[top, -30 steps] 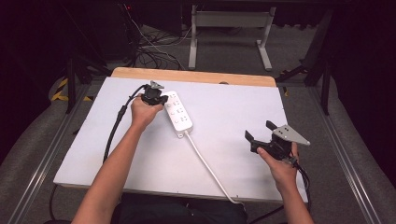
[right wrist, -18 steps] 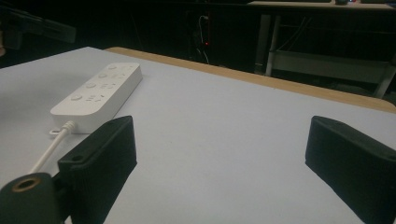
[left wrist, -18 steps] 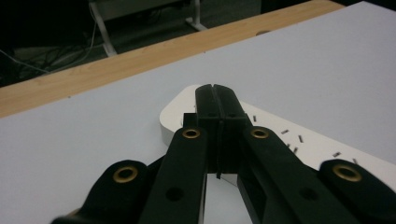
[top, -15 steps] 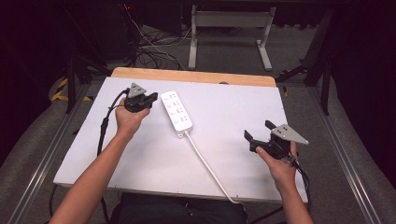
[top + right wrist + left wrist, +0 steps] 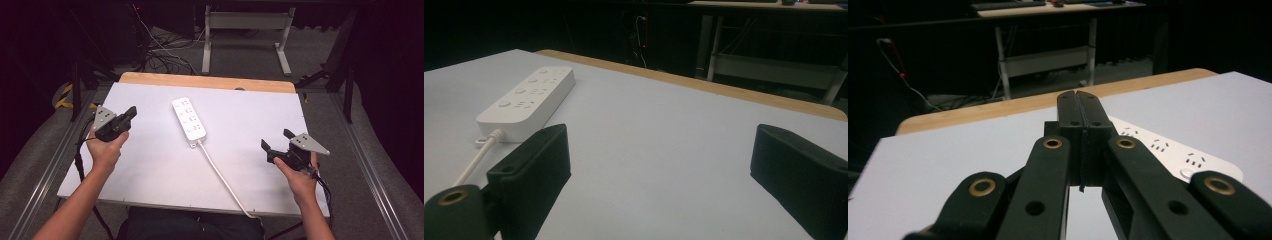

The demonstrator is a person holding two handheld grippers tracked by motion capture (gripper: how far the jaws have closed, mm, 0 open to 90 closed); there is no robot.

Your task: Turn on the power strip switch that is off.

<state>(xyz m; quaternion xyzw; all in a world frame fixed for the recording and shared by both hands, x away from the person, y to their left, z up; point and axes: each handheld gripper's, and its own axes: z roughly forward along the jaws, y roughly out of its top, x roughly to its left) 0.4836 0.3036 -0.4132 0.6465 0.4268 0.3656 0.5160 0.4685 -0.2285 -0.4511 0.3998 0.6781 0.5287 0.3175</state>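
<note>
A white power strip point(image 5: 189, 118) lies near the middle of the white table top point(image 5: 240, 115), its white cord point(image 5: 223, 180) running to the front edge. My left gripper point(image 5: 131, 113) hovers at the table's left side, well left of the strip, shut with nothing between its jaws. From the left gripper view the shut gripper point(image 5: 1079, 100) points at the strip point(image 5: 1173, 152). At the right side my right gripper point(image 5: 275, 141) stands open and empty. In the right gripper view the strip point(image 5: 529, 98) lies ahead to the left of the open gripper point(image 5: 664, 165).
A wooden strip point(image 5: 205, 81) edges the table's far side. Behind it on the floor stand a metal desk frame point(image 5: 245, 35) and tangled cables point(image 5: 160, 55). Metal rails point(image 5: 55, 155) run along both sides of the table.
My left gripper has drawn away from the power strip, moving left and toward the person, and now sits near the left edge. The right gripper has stayed in place.
</note>
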